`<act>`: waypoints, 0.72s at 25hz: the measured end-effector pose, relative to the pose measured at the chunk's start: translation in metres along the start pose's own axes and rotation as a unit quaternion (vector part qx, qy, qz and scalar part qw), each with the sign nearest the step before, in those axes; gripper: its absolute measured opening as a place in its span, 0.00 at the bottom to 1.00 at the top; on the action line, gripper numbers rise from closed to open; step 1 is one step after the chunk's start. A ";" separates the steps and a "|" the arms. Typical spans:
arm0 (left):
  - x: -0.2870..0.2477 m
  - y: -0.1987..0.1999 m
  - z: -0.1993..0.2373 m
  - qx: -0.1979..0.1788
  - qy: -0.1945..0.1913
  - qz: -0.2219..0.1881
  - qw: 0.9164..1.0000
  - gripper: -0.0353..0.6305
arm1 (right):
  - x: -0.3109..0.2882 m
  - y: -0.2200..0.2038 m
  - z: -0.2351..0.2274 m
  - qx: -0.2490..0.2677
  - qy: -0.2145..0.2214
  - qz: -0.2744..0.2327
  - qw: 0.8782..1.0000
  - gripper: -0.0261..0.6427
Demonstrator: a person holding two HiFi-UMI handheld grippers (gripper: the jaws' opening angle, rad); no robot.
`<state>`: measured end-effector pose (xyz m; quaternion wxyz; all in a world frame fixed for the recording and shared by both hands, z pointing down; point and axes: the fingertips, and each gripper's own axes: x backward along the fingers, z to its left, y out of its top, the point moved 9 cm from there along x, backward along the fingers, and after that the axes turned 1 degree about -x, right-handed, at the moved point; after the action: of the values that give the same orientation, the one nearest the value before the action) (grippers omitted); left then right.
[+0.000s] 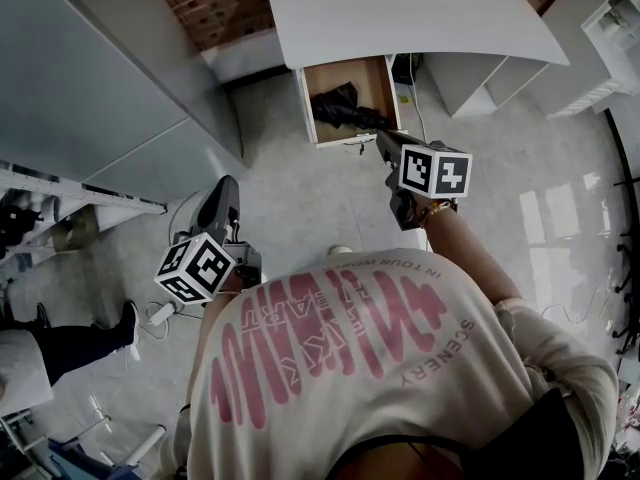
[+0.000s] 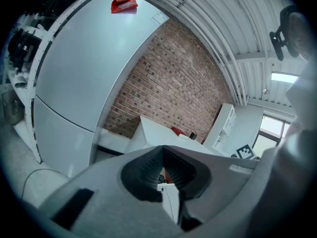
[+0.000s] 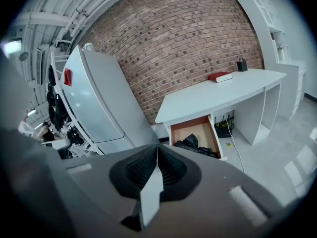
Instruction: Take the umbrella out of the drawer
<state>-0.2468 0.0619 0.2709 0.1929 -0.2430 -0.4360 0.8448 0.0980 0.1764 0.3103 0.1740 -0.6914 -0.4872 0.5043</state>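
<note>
We find the black folded fabric umbrella lying crumpled in the open wood-lined drawer that hangs under the white desk, toward the drawer's front, so it can be reached from above without moving anything else. Our right gripper is held out over the drawer's front edge, tilted downward, because it is the nearer tool and we judge it to be the one meant for the pick. In its own view its ribbed pads meet along a thin line with nothing caught between them, and the umbrella sits beyond them and apart from them. We reckon the jaws must spread before they can take the bundle. Our left gripper hangs back by our left side, well away from the drawer and pointing roughly toward the desk. Its jaws are likewise pressed together and carry nothing, and it looks kept clear so the right one has room to work.
</note>
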 end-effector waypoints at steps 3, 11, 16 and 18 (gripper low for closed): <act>-0.007 0.000 0.001 0.001 0.003 0.004 1.000 0.06 | -0.008 -0.001 -0.008 -0.003 -0.003 0.007 1.000 0.09; -0.024 0.003 -0.001 0.004 0.012 0.014 1.000 0.06 | -0.021 0.003 -0.024 -0.005 -0.008 0.025 1.000 0.20; -0.033 -0.003 0.001 0.007 0.021 0.023 0.999 0.06 | -0.029 -0.002 -0.036 -0.004 -0.012 0.037 0.999 0.26; -0.035 -0.005 -0.001 0.008 0.023 0.026 0.999 0.06 | -0.030 -0.004 -0.039 -0.005 -0.011 0.042 0.999 0.28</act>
<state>-0.2180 0.0465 0.2832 0.1830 -0.2718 -0.4187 0.8469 0.1294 0.1630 0.3458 0.1436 -0.7067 -0.4622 0.5161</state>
